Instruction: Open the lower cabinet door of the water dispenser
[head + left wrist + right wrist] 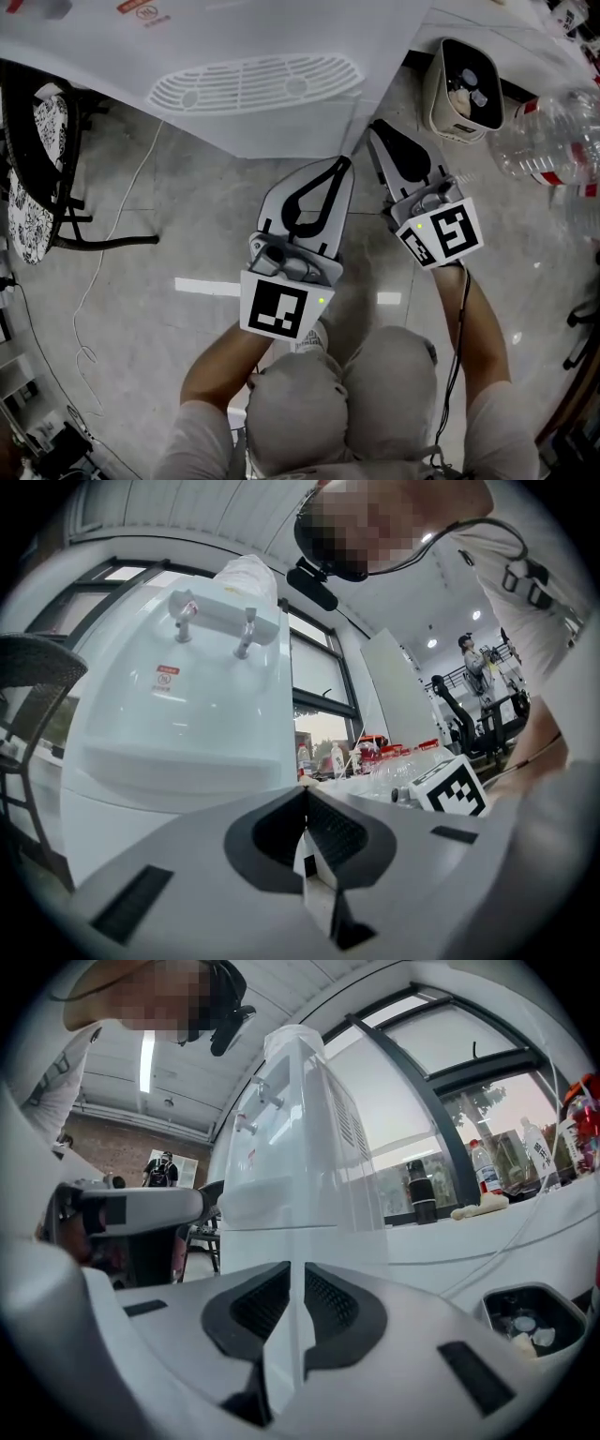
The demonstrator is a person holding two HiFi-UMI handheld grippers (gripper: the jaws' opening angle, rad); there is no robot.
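Note:
The white water dispenser (253, 84) stands in front of me, seen from above in the head view. Its taps and drip shelf show in the left gripper view (178, 724), and its side and front corner in the right gripper view (291, 1176). I cannot make out the lower cabinet door as a separate panel. My left gripper (342, 161) (305, 791) points at the dispenser's front, jaws shut with tips touching and nothing held. My right gripper (375, 127) (291, 1269) is beside it, aimed at the dispenser's right front corner. Its jaws stand a narrow slit apart, with nothing between them.
A black chair (37, 159) stands left of the dispenser and a thin cable (103, 272) trails over the tiled floor. A white bin (464, 84) with rubbish sits to the right, beside clear plastic bottles (553, 141). The person's knees (347, 394) are just behind both grippers.

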